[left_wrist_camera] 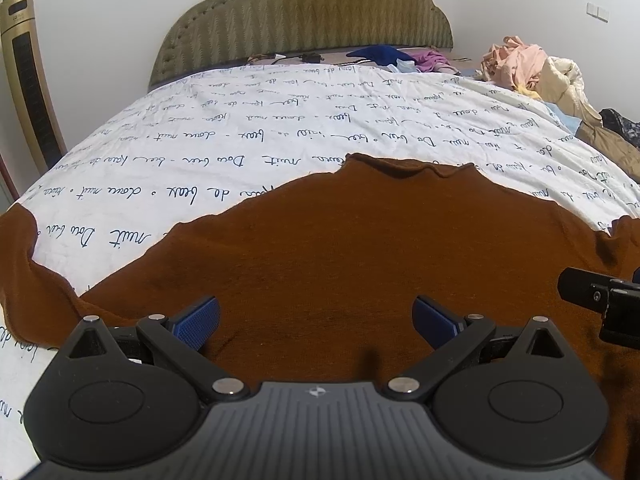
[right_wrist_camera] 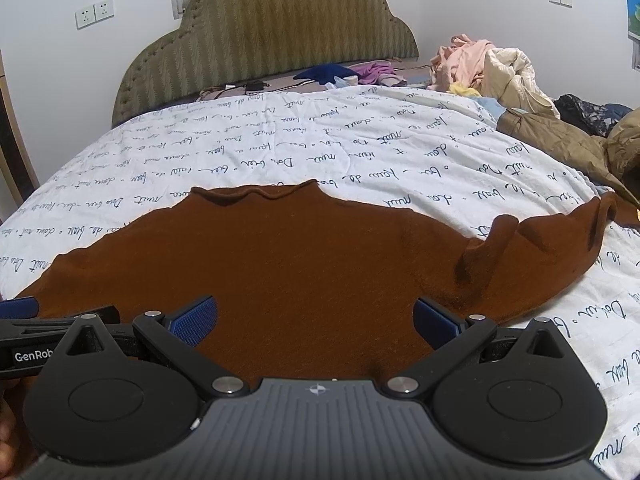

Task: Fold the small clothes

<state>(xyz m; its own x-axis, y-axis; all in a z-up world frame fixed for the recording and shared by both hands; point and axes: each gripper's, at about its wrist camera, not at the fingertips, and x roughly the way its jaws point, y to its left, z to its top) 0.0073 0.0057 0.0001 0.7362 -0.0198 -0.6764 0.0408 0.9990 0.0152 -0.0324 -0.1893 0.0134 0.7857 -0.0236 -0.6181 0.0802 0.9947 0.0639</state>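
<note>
Home bedroom: bed (left_wrist_camera: 280, 128), padded headboard (left_wrist_camera: 304, 20), clothes pile (right_wrist_camera: 480, 68).

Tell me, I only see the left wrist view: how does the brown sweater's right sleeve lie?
Observer: In the right wrist view the right sleeve is rumpled, its end folded back in ridges on the quilt.
Operator: Is the right claw holding anything?
Observer: No. The right claw is open above the brown sweater, its blue pads apart.
Operator: What lies beyond that sleeve?
Observer: A tan jacket bunched at the bed's edge, apart from the sleeve.
</note>
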